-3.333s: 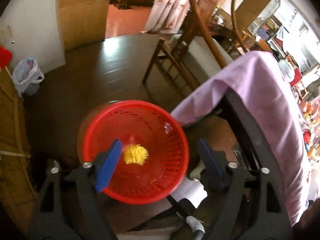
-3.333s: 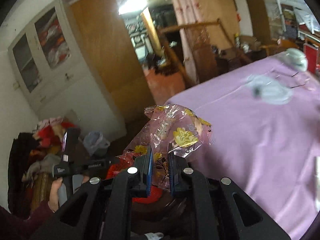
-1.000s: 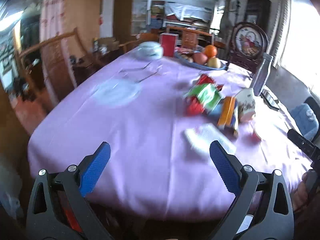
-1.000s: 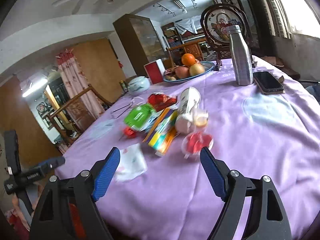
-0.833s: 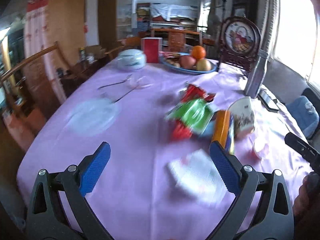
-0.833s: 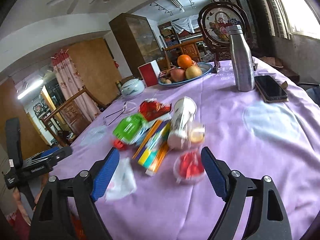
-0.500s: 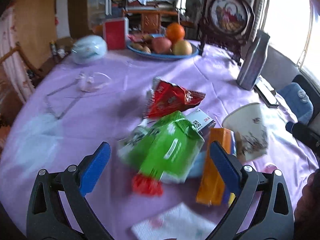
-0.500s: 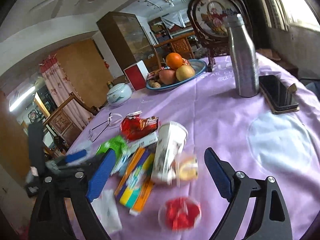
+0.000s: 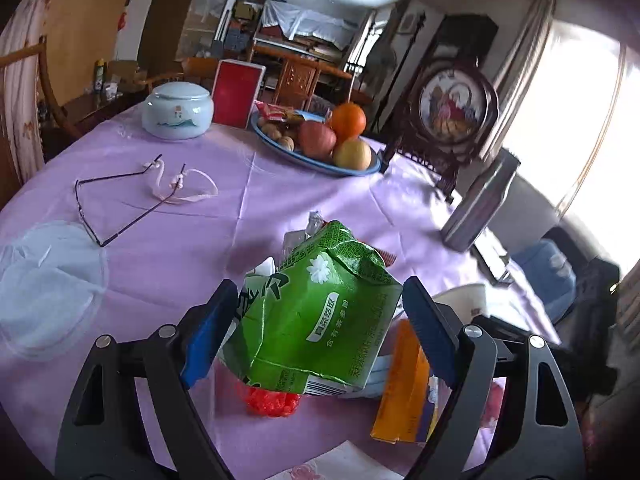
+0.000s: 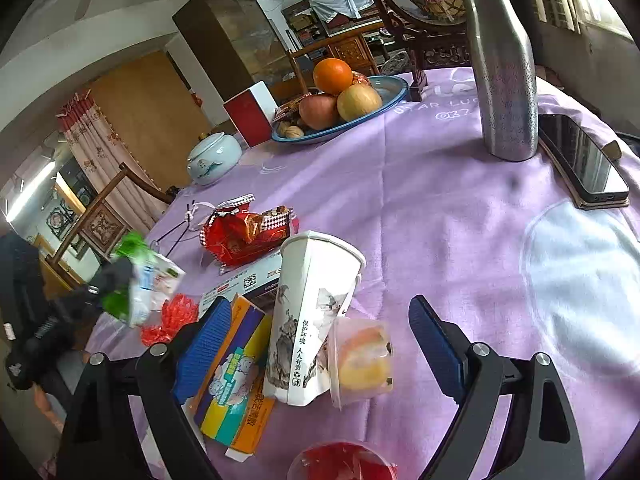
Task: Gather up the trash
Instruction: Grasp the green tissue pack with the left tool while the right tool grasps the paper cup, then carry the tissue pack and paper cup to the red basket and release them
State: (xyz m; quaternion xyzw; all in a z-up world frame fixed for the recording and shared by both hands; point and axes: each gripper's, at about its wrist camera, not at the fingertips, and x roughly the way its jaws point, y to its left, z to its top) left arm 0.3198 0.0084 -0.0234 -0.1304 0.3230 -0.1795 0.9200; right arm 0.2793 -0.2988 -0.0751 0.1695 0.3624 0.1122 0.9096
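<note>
A crushed green drink carton (image 9: 316, 312) lies between the fingers of my left gripper (image 9: 316, 332); the jaws are wide and just off its sides. It also shows in the right wrist view (image 10: 140, 280), blurred. My right gripper (image 10: 316, 344) is open around a tipped white paper cup (image 10: 312, 320) and a small plastic cup with orange contents (image 10: 362, 360). Other trash lies around: an orange box (image 10: 230, 376), a red snack wrapper (image 10: 248, 232), a red mesh scrap (image 10: 172, 316) and a red-filled cup (image 10: 340, 462).
The purple table (image 10: 420, 200) also holds a fruit plate (image 10: 340, 104), a steel bottle (image 10: 500, 72), a phone (image 10: 580, 160), a white jar (image 9: 178, 110), glasses (image 9: 120, 200) and a clear lid (image 9: 44, 280). A napkin (image 9: 336, 464) lies at the near edge.
Both grippers have moved in low over the trash pile. The left one now has the green carton between its fingers; the right one now straddles the paper cup.
</note>
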